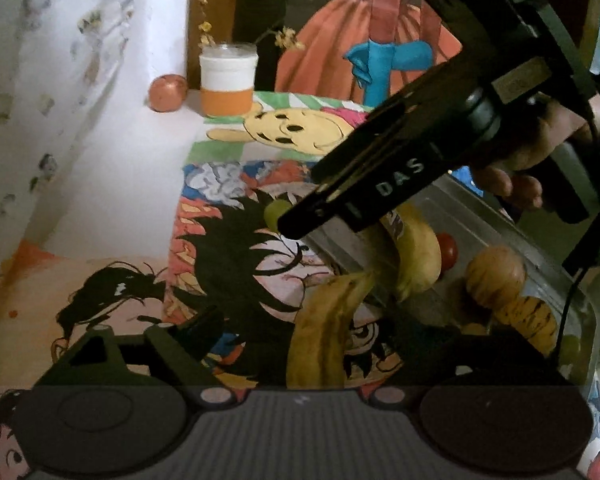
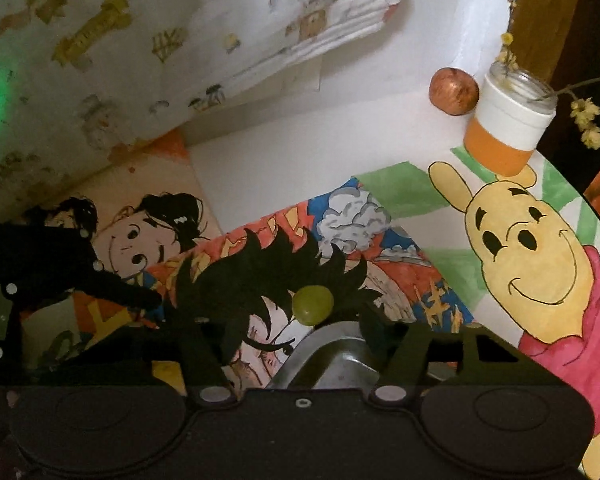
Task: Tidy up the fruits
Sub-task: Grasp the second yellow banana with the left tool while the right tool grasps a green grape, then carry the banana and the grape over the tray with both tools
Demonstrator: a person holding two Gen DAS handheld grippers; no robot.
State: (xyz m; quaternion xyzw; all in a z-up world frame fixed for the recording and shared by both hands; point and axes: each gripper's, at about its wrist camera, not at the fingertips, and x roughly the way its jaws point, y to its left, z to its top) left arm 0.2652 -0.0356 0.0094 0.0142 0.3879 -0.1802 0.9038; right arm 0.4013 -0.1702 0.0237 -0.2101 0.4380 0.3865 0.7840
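Note:
A metal tray [image 1: 452, 204] at the right holds bananas [image 1: 418, 256], a small red fruit [image 1: 447, 251], a tan round fruit [image 1: 496, 276] and a striped orange fruit [image 1: 528, 318]. Another banana [image 1: 324, 328] lies over the tray's near corner, between my left gripper's [image 1: 300, 332] open fingers. A green grape [image 2: 313, 305] lies on the table by the tray corner [image 2: 332, 344]; it also shows in the left wrist view [image 1: 274, 212]. My right gripper [image 2: 296, 320] is open, fingers either side of the grape, just above it; its arm [image 1: 380, 188] crosses the left view.
A red apple [image 1: 168, 92] and an orange-and-white jar [image 1: 228, 80] with dried flowers stand at the far wall corner. The table carries cartoon drawings, with a Pooh drawing [image 2: 532, 248]. A patterned curtain [image 2: 100, 60] hangs at the left.

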